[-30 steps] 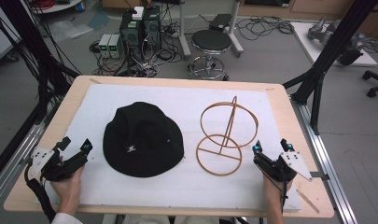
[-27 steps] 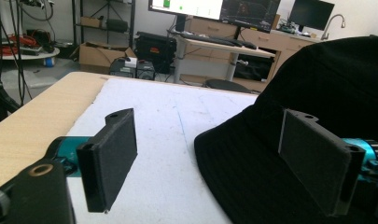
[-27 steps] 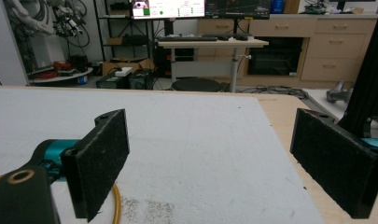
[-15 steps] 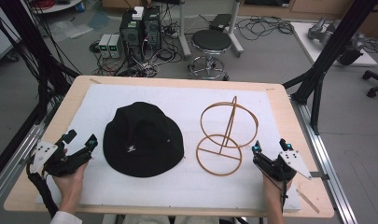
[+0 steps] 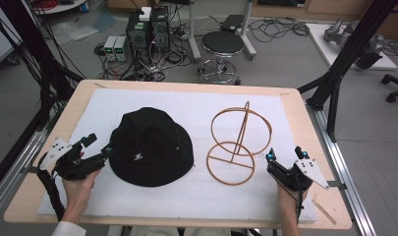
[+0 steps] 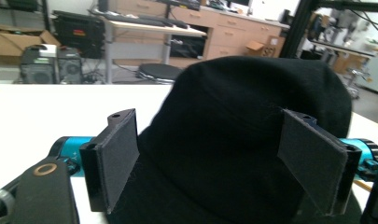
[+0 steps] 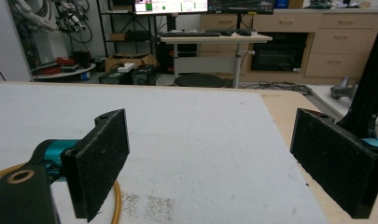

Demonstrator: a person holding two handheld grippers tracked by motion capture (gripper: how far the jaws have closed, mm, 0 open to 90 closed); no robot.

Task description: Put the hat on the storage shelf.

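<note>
A black bucket hat (image 5: 151, 146) lies crown up on the left half of the white mat (image 5: 196, 196). To its right stands a thin wooden-coloured wire stand (image 5: 238, 142), an upright ring over a flat base ring. My left gripper (image 5: 99, 143) is open at the hat's left brim, its nearer tip touching or almost touching the edge. In the left gripper view the hat (image 6: 242, 116) looms close between the open gripper's (image 6: 214, 163) jaws. My right gripper (image 5: 285, 153) is open just right of the stand's base. The base ring (image 7: 115, 200) curves behind its left pad (image 7: 102, 158).
The mat covers most of a wooden table (image 5: 304, 113). Black frame struts (image 5: 334, 83) rise at the table's right and left sides. A stool (image 5: 222, 44) and electronics boxes (image 5: 147, 29) stand on the floor beyond the far edge.
My left gripper has moved right and slightly forward, up to the hat's brim. The right gripper, hat and stand have stayed put.
</note>
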